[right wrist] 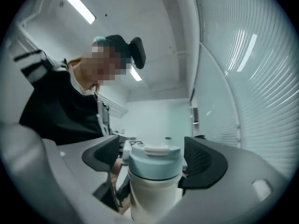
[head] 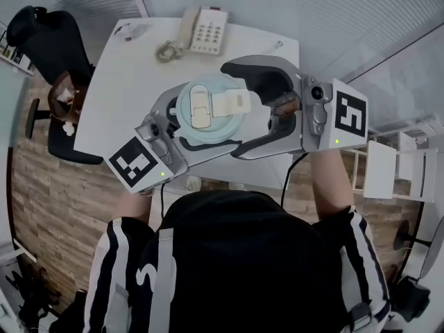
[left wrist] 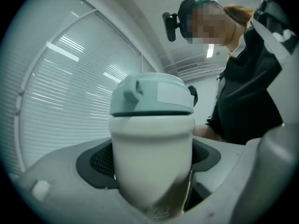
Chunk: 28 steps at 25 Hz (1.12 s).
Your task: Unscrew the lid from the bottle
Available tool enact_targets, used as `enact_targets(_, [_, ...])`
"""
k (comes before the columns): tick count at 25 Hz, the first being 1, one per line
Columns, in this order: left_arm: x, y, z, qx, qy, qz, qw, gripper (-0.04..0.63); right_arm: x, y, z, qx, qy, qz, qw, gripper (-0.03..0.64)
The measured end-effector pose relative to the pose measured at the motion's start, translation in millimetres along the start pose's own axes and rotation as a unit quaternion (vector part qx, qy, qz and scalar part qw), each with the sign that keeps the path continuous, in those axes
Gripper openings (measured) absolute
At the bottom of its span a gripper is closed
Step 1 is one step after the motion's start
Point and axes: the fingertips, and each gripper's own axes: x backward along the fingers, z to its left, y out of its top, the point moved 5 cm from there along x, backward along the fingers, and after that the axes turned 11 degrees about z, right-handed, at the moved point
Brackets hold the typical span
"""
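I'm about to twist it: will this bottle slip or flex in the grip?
Probably rigid: the bottle shows no denting clamped in the left hand-held gripper. Its smooth, glossy wall may slip under twisting.

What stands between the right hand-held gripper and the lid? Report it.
Nothing visible. The lid sits between the open jaws of the right hand-held gripper, which have not closed on it. The left hand-held gripper clamps the bottle below.
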Motion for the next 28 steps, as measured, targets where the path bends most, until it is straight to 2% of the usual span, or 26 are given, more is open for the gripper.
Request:
enact_targets(2, [2,-8,10,-0.005,0.069,0.019,0.9974,0.436,-3,-4,-2,0.0,-0.107,0.015,0.994,0.423])
enact_targets(4, [0,-15,18,0.0,0.125,0.036,0.9915,0.436,-7,-10,-5,-0.002,-0.202,0.031,0.979,0.422])
enact_targets(6, [-2,-18,23,0.017,0.164,0.03,0.9859,0.436,-9,-19,-9,-0.012,-0.271,0.041,0.962,0.422])
enact_targets(9, [-2,-19,25,0.044,0.199,0.011,0.9789,0.436,-16,-31,-15,-0.045,-0.317,0.038,0.947,0.422])
enact_targets(13, [-4,-18,25,0.049,0.21,0.012,0.9764,0.437,-21,-35,-18,-0.043,-0.315,0.044,0.947,0.416])
enact_targets(15, [-5,-18,23,0.046,0.2,0.013,0.9786,0.436,-20,-35,-16,-0.033,-0.293,0.053,0.954,0.408])
enact_targets(17, [-1,-17,18,0.042,0.168,0.014,0.9848,0.437,-20,-34,-13,-0.03,-0.248,0.057,0.967,0.408])
enact_targets(20, [6,-13,5,0.032,0.078,0.012,0.9963,0.437,-21,-29,-6,-0.038,-0.145,0.051,0.987,0.408])
enact_targets(22, [9,-11,-7,0.027,0.004,0.014,0.9995,0.437,-22,-25,1,-0.048,-0.065,0.048,0.996,0.41])
enact_targets(25, [12,-12,-24,-0.004,-0.099,0.034,0.9945,0.436,-23,-19,13,-0.012,0.046,0.053,0.997,0.41])
enact_targets(28, [14,-10,-39,-0.023,-0.155,0.043,0.9866,0.437,-24,-17,24,0.021,0.123,0.061,0.99,0.408])
